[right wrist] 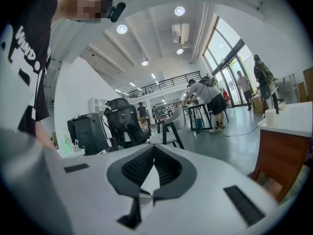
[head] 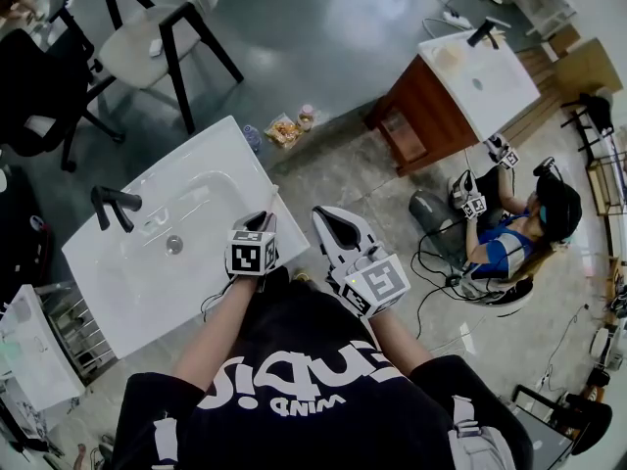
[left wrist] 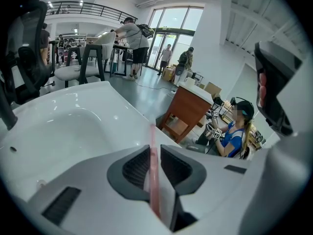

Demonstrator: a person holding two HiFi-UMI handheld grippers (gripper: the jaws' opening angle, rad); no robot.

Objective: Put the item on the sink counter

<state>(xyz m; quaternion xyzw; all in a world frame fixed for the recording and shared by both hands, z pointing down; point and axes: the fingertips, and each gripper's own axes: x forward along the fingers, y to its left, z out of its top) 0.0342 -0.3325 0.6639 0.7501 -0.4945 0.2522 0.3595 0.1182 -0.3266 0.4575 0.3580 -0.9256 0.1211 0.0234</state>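
Note:
A thin pink strip-like item (left wrist: 152, 136) is clamped between the jaws of my left gripper (left wrist: 154, 152) and sticks out past the tips. In the head view, the left gripper (head: 261, 219) hovers at the near right edge of the white sink counter (head: 127, 292), which has a basin (left wrist: 58, 126) and a black faucet (head: 114, 204). The right gripper (head: 329, 221) hangs just right of the counter, off its edge. Its jaws meet at the tips with nothing between them in the right gripper view, where my right gripper (right wrist: 154, 150) points toward chairs.
A second white sink on a brown cabinet (head: 431, 101) stands at the far right. A person (head: 519, 233) sits on the floor beside it with cables around. Chairs (head: 157, 32) stand beyond the counter. Small packets (head: 284, 130) lie on the floor by its far corner.

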